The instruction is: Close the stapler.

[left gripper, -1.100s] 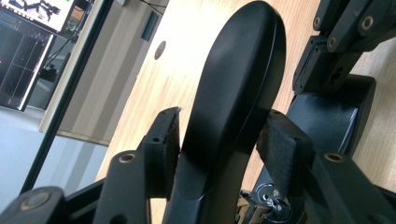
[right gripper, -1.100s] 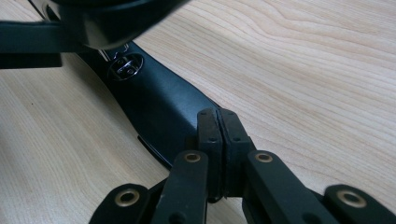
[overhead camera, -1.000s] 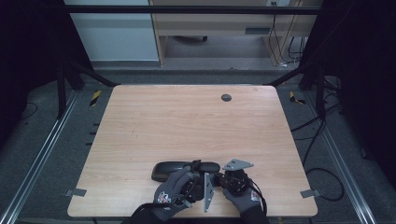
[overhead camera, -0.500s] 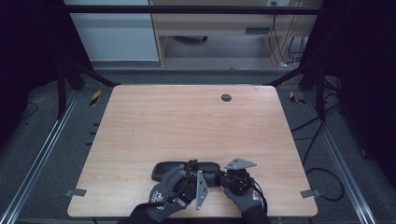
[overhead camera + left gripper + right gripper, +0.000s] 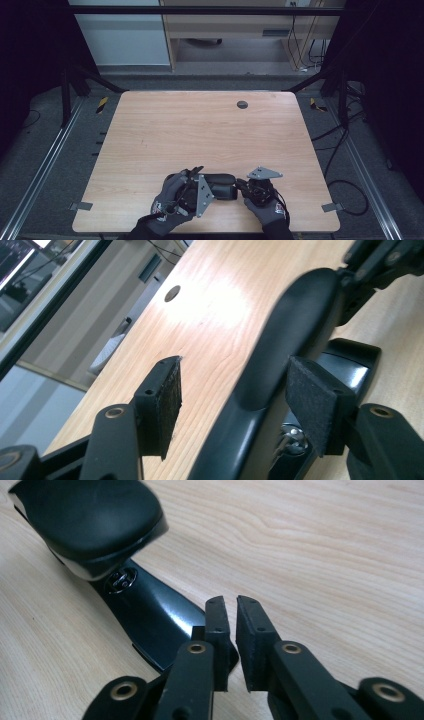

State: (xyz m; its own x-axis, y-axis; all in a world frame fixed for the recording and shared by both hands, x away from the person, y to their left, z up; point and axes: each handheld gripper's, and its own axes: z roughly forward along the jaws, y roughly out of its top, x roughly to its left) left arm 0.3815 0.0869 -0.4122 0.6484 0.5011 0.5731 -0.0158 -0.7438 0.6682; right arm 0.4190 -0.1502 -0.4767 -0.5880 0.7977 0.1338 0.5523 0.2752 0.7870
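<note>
- wood table [image 5: 200, 130], black stapler [image 5: 220, 179] near the front edge.
- left gripper [image 5: 235, 390] spread, just opened; stapler arm between the pads, likely released.
- right gripper [image 5: 232, 630] nearly pressed together, pinching nothing, stapler base just beside it.

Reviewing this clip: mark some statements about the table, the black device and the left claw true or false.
1. The black device lies near the table's front edge. True.
2. The left claw is shut tight with nothing between its jaws. False: its jaws stand apart, have just been opening, and the device's rounded top lies between them.
3. A round hole sits in the tabletop toward the far edge. True.
4. The tabletop is white plastic. False: it is light wood grain.
</note>
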